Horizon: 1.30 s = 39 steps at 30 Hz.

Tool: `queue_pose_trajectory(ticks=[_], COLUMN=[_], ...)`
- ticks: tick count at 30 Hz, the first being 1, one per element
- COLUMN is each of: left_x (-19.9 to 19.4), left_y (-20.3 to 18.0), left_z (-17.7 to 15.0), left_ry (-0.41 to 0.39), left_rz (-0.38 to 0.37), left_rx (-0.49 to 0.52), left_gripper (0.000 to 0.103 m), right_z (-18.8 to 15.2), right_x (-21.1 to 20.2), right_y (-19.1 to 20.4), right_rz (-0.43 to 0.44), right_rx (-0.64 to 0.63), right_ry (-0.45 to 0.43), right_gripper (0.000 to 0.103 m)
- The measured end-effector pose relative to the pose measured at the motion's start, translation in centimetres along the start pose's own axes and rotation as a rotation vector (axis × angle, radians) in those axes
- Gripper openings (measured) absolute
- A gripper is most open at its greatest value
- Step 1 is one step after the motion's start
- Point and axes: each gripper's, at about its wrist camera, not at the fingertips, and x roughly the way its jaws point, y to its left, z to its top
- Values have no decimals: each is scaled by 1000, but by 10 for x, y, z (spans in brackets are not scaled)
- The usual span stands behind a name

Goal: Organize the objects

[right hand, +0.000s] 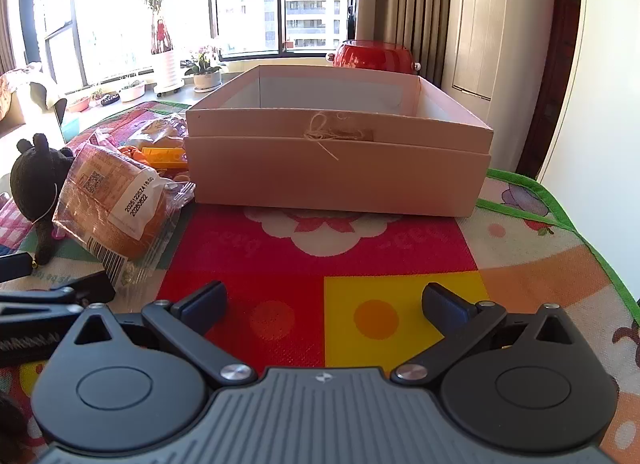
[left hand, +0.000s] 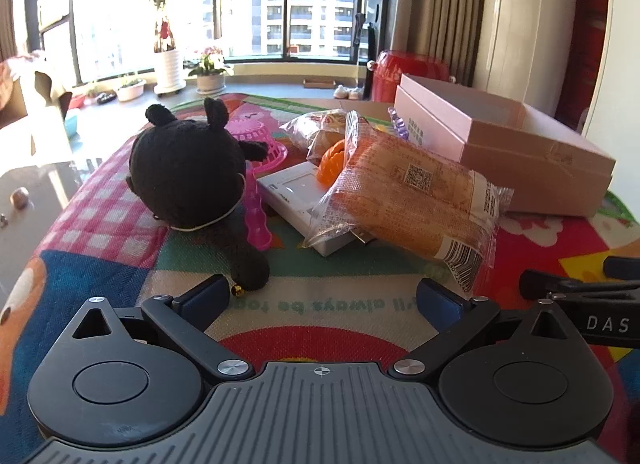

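A pink open cardboard box [right hand: 336,168] stands on the colourful mat, straight ahead of my right gripper [right hand: 326,304], which is open and empty. The box also shows at the right in the left wrist view [left hand: 520,152]. My left gripper [left hand: 322,298] is open and empty, just short of a pile: a black plush toy [left hand: 188,180], a bagged bread loaf [left hand: 412,200], a white flat device [left hand: 292,192], an orange toy [left hand: 332,162], a pink plastic basket [left hand: 260,144] and a second bread bag [left hand: 320,132]. The loaf [right hand: 112,208] and plush [right hand: 36,180] lie left of the box.
The mat [right hand: 360,256] covers a table whose right edge [right hand: 592,240] is near the wall. A red pot [right hand: 372,56] sits behind the box. The other gripper's black body [left hand: 592,304] shows at the right in the left wrist view. Potted plants stand by the window.
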Motion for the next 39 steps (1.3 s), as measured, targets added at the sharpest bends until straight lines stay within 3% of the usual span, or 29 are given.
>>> queue_pose_trajectory(ticks=[4, 39], left_x=[2, 0], left_y=[-11, -11], left_z=[1, 0], left_ry=[14, 16], left_rz=[45, 42], left_rx=[53, 49], left_gripper=[103, 103], right_z=[0, 1], right_x=[0, 2], right_y=[-1, -1], right_rz=[6, 17], right_rx=[7, -3], right_ry=[2, 6], right_gripper=[103, 103])
